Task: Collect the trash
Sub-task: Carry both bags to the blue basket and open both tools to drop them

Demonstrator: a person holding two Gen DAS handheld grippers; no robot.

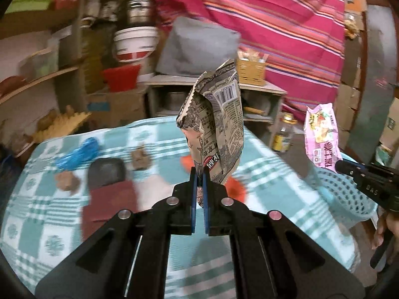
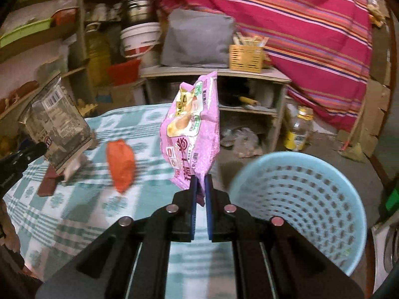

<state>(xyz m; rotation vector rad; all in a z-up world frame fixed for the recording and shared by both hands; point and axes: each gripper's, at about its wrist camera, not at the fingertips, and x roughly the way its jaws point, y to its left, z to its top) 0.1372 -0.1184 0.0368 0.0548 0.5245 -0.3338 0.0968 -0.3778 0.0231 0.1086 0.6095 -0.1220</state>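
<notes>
From the left wrist view, the left gripper [image 1: 199,172] is clamped on the bottom corner of a grey snack wrapper [image 1: 215,124], which stands up tall above the checked tablecloth [image 1: 37,199]. Only a small corner sits between the fingers, so a quick swing could, I'd say, let it slip out and drop back on the table. Far left lies a blue plastic scrap [image 1: 77,153], with brown lumps [image 1: 67,180] nearby that the other camera doesn't catch. Over to the right wrist view: the right gripper [image 2: 200,179] is pinched shut on the low edge of a pink wrapper [image 2: 193,134], held up just left of the blue basket [image 2: 299,199]. Here the basket's open mouth shows plainly and looks empty; the left view gives only its side. The risk: a release short of the rim lands the wrapper outside. An orange wrapper [image 2: 121,165] waits on the cloth.
</notes>
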